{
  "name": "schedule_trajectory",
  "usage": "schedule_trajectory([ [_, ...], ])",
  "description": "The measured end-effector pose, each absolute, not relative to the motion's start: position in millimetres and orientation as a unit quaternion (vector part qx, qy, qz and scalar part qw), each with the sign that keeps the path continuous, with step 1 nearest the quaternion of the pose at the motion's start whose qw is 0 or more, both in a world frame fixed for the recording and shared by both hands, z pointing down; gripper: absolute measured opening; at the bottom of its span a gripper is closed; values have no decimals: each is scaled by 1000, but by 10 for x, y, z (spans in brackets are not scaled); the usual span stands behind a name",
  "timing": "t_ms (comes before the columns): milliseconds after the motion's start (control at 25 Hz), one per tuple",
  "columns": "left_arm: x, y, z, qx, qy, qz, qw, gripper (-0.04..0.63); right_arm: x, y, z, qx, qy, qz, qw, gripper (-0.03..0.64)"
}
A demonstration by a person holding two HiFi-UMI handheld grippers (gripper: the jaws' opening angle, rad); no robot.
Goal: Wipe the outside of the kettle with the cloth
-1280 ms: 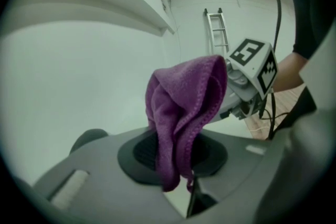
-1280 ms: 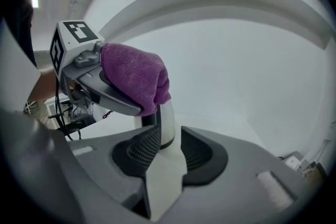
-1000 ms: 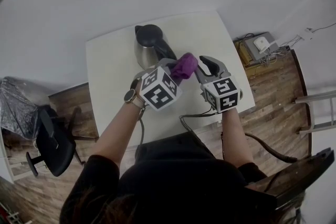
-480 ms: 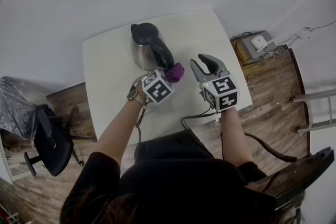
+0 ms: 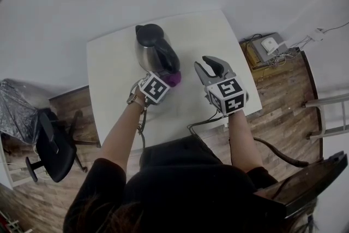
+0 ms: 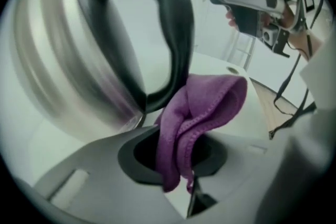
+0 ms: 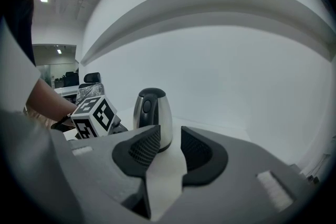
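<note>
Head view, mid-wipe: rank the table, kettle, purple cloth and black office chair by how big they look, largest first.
1. table, clearly largest.
2. black office chair and kettle: they look about alike, and the chair sits lower on the floor, so I leave them unranked.
3. purple cloth, smallest.

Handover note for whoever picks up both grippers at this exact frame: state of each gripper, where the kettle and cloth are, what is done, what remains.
Left gripper: shut on the folded purple cloth, which sticks out past the jaws.
Right gripper: open, empty, off to the kettle's side, touching nothing.
Stainless-steel kettle with black lid and handle: upright on the white table. The cloth is by the handle's lower end; contact can't be confirmed.
Done: cloth gripped and at the kettle.
Left: wipe the steel body, handle and lid. How much is already wiped doesn't show.
</note>
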State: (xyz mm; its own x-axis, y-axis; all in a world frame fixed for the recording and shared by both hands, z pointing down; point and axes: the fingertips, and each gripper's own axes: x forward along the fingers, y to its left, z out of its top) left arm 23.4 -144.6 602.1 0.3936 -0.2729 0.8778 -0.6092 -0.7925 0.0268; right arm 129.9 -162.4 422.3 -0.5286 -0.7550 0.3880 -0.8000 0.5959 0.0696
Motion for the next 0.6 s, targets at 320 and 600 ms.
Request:
schedule_trajectory([
  [320, 148, -1246, 5206, 869, -303, 318, 229, 98, 1189, -1675, 4096, 424, -885, 40, 189, 126],
  [600, -118, -1370, 3882, 889, -413, 171, 102, 98, 1021, -1734, 3706, 411, -899, -1, 152, 124],
])
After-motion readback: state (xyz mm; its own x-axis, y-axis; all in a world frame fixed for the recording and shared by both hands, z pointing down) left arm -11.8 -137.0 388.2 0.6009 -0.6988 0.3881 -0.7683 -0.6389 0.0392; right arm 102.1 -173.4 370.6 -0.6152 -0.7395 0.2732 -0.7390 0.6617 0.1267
